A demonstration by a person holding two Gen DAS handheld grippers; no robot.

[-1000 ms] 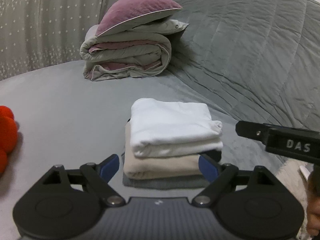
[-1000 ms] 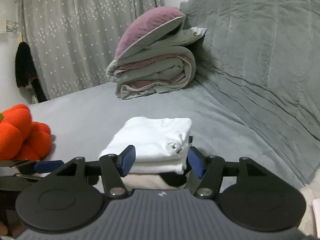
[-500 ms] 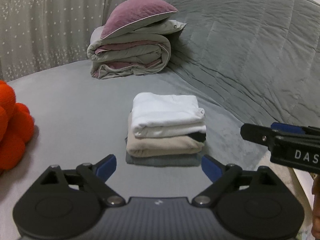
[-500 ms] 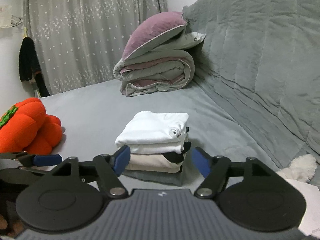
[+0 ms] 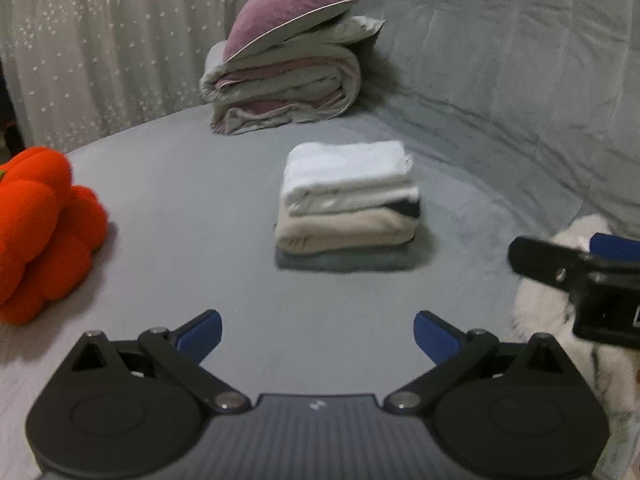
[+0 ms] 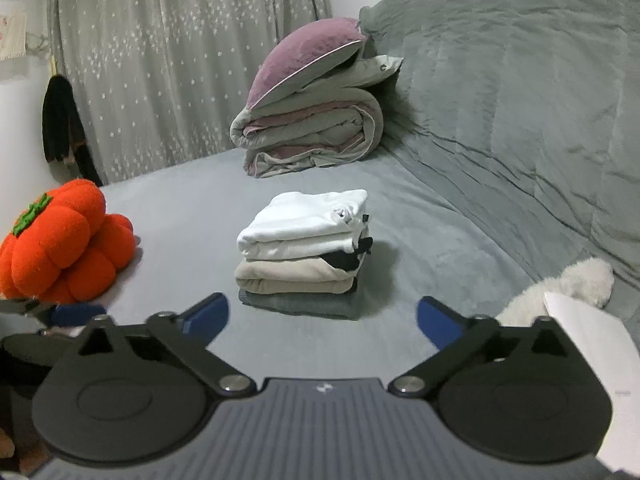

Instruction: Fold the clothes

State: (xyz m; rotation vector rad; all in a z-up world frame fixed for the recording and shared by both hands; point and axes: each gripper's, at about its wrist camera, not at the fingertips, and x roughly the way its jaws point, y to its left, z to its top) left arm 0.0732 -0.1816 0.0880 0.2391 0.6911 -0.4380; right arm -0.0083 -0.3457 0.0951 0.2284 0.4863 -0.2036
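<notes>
My left jaws (image 5: 316,334): opening wide, nothing between them.
My right jaws (image 6: 322,320): opening wide, empty.
Folded stack (image 6: 304,248): on bed (image 6: 192,208).

The right gripper (image 6: 322,316) is opening its jaws, with nothing between them, just in front of the stack of folded clothes (image 6: 304,252). Left of the stack lies an orange plush pumpkin (image 6: 64,248). Behind the stack sits a folded duvet (image 6: 308,136).

No word, brand or number can be read. A small pale mark is seen on each tongs body (lower centre of both views), too small to be made out.
</notes>
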